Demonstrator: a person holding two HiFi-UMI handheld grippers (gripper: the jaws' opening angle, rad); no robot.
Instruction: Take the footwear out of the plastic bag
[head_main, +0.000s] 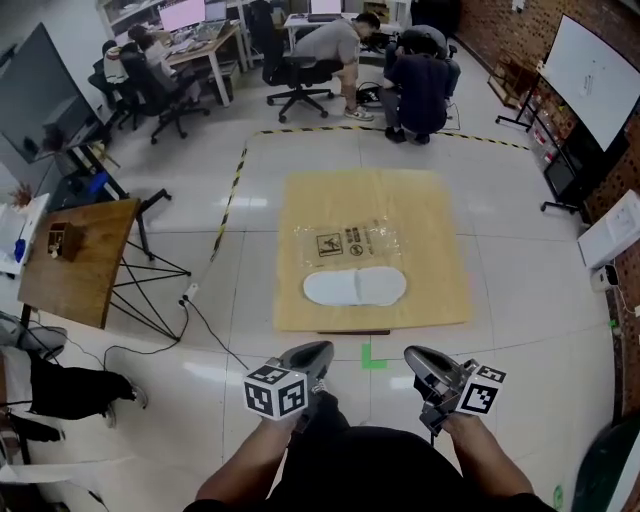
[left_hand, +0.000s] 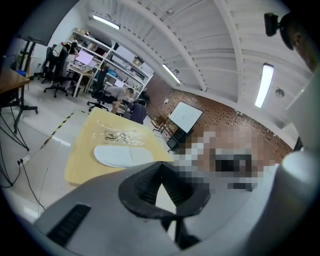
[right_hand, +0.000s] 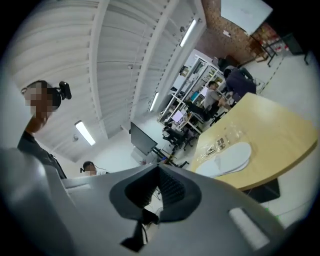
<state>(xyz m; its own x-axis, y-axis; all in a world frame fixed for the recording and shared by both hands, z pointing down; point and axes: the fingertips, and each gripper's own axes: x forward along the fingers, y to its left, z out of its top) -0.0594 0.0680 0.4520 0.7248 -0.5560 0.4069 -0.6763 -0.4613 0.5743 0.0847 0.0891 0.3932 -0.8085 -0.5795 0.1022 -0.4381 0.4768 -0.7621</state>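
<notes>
Left gripper (head_main: 312, 352): nearest me at the bottom of the head view, short of the table's front edge. Its jaws are pressed together with nothing between them, and its own view reads the same.
Right gripper (head_main: 420, 358): beside the left one and apart from it. Its jaws are closed tight and empty.
Slippers (head_main: 355, 286): a white pair lying side by side and touching, flat on the low table (head_main: 430, 210) near its front edge, outside the bag.
Plastic bag (head_main: 350, 243): clear with printed labels, lying flat just behind the slippers. I cannot tell whether its edge touches them.
Low table: yellow wooden top on a pale tiled floor.
Striped tape (head_main: 232, 195): black and yellow, on the floor left of the low table.
Side table (head_main: 75, 260): wooden, far left, well apart.
Whiteboard (head_main: 597, 75): right edge.
People (head_main: 420, 85): at the far desks.
</notes>
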